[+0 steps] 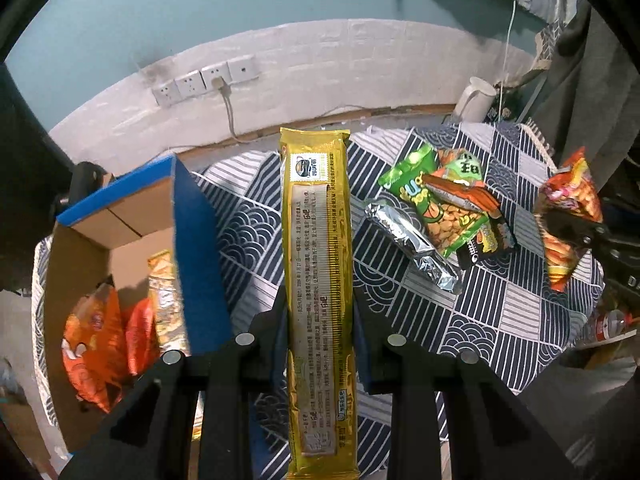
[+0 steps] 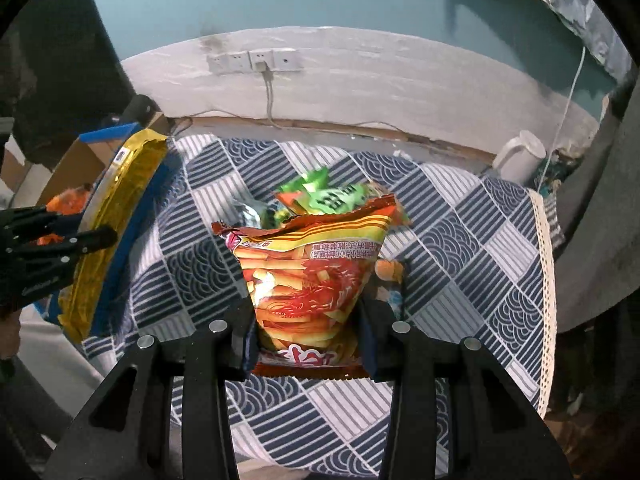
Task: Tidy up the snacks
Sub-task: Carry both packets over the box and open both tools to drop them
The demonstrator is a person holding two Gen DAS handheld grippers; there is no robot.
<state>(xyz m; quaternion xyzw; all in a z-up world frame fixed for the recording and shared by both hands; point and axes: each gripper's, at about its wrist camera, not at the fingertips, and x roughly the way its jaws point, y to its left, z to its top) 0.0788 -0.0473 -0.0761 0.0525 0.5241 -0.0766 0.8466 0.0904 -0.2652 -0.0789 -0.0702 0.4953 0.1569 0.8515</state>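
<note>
My left gripper (image 1: 319, 312) is shut on a long gold biscuit packet (image 1: 318, 240), held above the patterned tablecloth (image 1: 248, 224); the same packet (image 2: 116, 216) and the left gripper (image 2: 82, 242) show at the left of the right wrist view. My right gripper (image 2: 308, 326) is shut on an orange-red chip bag (image 2: 312, 276), lifted over the cloth; that bag (image 1: 570, 216) appears at the right of the left wrist view. A small pile of snacks stays on the cloth: a green peanut bag (image 1: 436, 208), a silver wrapper (image 1: 412, 244) and a dark packet (image 1: 486, 240).
An open blue-edged cardboard box (image 1: 120, 216) stands at the table's left with orange snack bags (image 1: 94, 340) inside. A white kettle (image 1: 476, 100) sits at the back right by the wall. Wall sockets (image 1: 204, 80) with a cable hang behind.
</note>
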